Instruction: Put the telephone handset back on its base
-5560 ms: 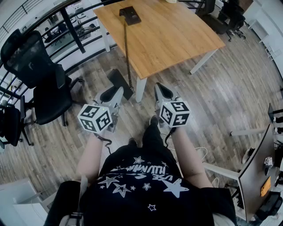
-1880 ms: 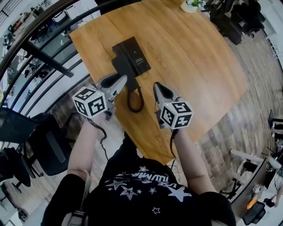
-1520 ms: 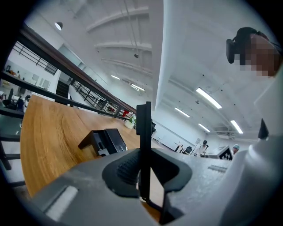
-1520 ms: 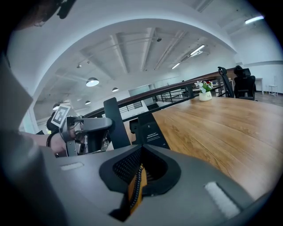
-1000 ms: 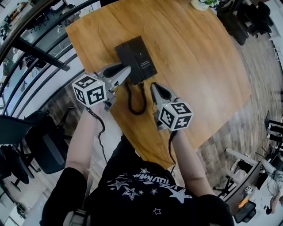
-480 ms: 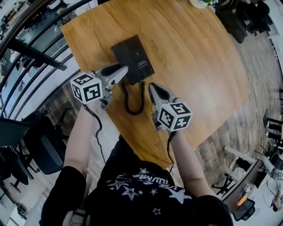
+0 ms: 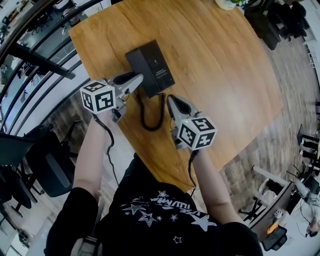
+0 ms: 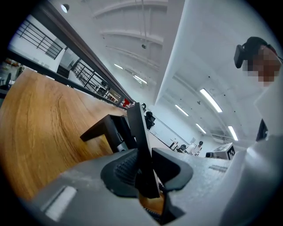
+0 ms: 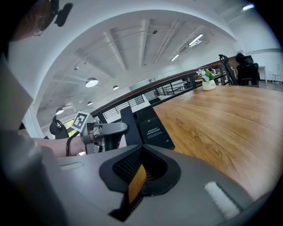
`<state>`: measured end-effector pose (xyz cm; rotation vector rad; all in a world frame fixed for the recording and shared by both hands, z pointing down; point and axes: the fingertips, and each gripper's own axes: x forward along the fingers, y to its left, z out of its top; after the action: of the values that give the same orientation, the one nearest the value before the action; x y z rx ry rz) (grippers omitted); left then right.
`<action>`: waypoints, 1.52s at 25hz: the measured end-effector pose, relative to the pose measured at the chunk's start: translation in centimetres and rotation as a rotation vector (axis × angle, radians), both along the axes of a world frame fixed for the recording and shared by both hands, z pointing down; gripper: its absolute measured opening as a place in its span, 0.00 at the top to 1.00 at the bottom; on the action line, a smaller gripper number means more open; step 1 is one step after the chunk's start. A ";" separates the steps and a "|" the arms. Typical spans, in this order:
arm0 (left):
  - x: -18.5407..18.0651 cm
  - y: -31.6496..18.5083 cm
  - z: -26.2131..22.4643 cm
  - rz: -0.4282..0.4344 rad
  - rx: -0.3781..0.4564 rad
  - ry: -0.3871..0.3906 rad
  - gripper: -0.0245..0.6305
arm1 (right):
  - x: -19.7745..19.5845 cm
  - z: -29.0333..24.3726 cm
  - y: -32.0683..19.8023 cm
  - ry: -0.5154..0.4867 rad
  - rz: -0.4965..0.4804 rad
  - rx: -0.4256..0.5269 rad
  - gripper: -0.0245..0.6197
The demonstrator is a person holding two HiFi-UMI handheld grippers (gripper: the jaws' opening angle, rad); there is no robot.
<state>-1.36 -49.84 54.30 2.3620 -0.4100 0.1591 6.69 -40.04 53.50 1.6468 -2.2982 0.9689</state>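
Note:
A black telephone base (image 7: pixel 157 65) lies on the wooden table (image 7: pixel 220 65), its coiled cord (image 7: pixel 150 112) looping toward me. The black handset (image 7: pixel 136 70) stands on edge along the base's left side. My left gripper (image 7: pixel 137 77) reaches onto the handset's near end. In the left gripper view the handset (image 8: pixel 135 128) rises as a thin slab between the jaws, which are opening, with the base (image 8: pixel 104 130) behind. My right gripper (image 7: pixel 171 98) hovers shut and empty just right of the cord. Its own view shows the base (image 9: pixel 152 128), the handset (image 9: pixel 129 120) and the left gripper (image 9: pixel 112 129).
The phone sits close to the table's left edge, with a black railing (image 7: pixel 45 62) beyond. A potted plant (image 7: pixel 227 4) stands at the far edge. Office chairs (image 7: pixel 40 160) stand on the floor to the left. Bare wood stretches to the right of the phone.
Over the last seconds I walked up to the table. In the last second my left gripper settled at the handset's near end, and the right gripper drifted slightly toward me.

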 end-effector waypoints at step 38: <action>-2.5 0.4 0.0 -0.147 -0.092 -0.077 0.65 | -1.7 -1.8 1.3 -0.021 -0.029 0.057 0.96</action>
<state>-3.88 -49.44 54.33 2.2315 -0.5985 0.1966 4.99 -38.72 51.73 1.6272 -2.3783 0.9275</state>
